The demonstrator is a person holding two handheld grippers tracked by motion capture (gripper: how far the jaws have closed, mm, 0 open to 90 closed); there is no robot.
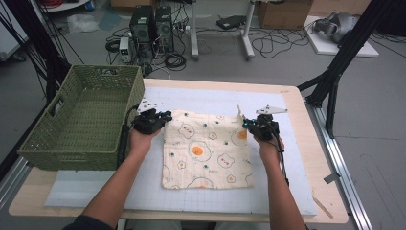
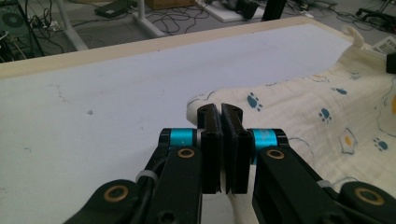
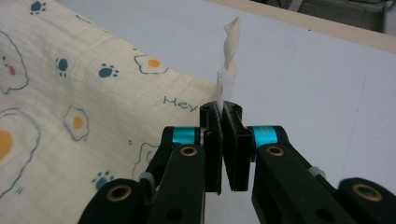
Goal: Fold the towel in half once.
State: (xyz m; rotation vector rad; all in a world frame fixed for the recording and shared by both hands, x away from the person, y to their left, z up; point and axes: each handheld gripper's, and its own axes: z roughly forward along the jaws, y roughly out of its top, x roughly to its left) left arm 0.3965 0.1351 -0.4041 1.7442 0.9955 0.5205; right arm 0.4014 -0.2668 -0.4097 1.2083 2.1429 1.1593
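Nearest the high camera: two forearms enter from the bottom edge, one to each side of the cloth (image 1: 206, 151), so each hand takes one far corner.

The cloth, cream with fried-egg and paw prints, lies flat on the white mat (image 1: 287, 191) at the middle of the table (image 1: 313, 143); its near edge is free and unheld.

Left gripper (image 1: 165, 116): jaws together at the far-left corner. In the left gripper view the cloth edge runs up to the closed jaws; I judge a pinch on that corner, though the fabric inside is hidden.

Right gripper (image 1: 245, 123): jaws clamped on the far-right corner; a twisted tip of cloth (image 3: 231, 44) stands up above them.

Matching corner grips suggest a fold toward the person or a lift.

Farther left, touching the mat's edge: an empty green woven basket (image 1: 72, 139), probably the destination.
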